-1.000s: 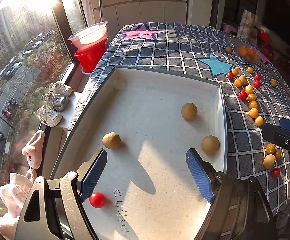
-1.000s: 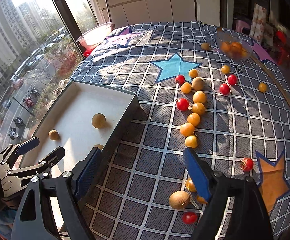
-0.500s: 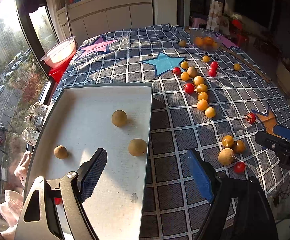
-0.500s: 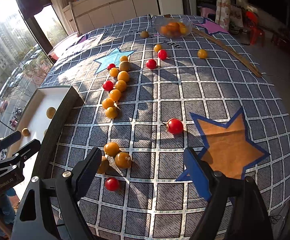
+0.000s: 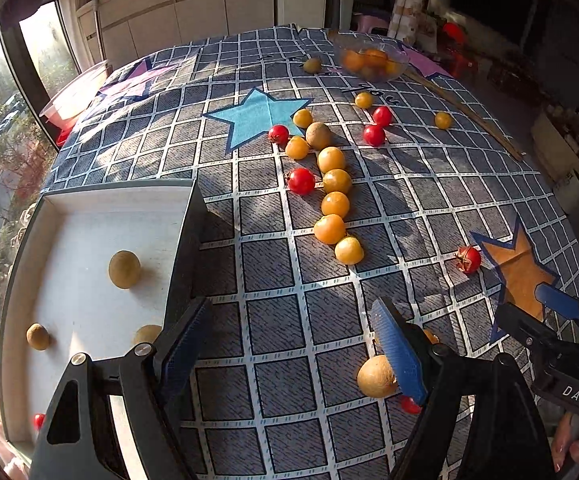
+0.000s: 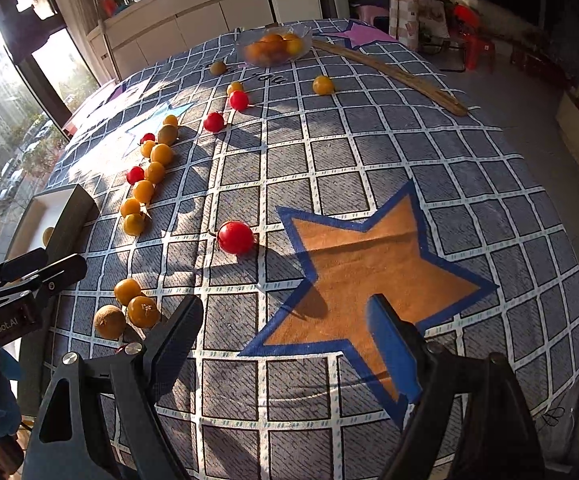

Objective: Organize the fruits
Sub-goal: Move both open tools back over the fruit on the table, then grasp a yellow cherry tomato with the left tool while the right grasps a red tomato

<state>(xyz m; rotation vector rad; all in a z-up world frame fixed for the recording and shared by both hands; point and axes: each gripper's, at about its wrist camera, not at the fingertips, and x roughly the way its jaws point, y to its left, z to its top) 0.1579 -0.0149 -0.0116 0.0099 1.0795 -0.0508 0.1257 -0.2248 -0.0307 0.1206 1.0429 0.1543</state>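
Observation:
Several orange and red fruits lie in a loose line [image 5: 333,204] on the checked cloth. A white tray [image 5: 89,216] at the left holds brown round fruits [image 5: 124,269] and one small red one [image 5: 38,420]. My left gripper [image 5: 289,352] hangs open over bare cloth just right of the tray; a brown fruit [image 5: 376,376] lies beside its right finger. My right gripper [image 6: 289,344] is open above the edge of the orange star [image 6: 369,264], nothing between its fingers. A red tomato [image 6: 235,237] sits ahead of it, and a brown fruit with two orange ones [image 6: 129,312] lies to its left.
A clear bowl of orange fruit [image 5: 371,60] stands at the far side, with a wooden stick [image 6: 389,76] next to it. The table's right edge drops to the floor. A window runs along the left, behind the tray.
Both grippers have swung to the right: the left from over the tray to the cloth beside it, the right from near the tray's corner to the orange star. Both stayed open.

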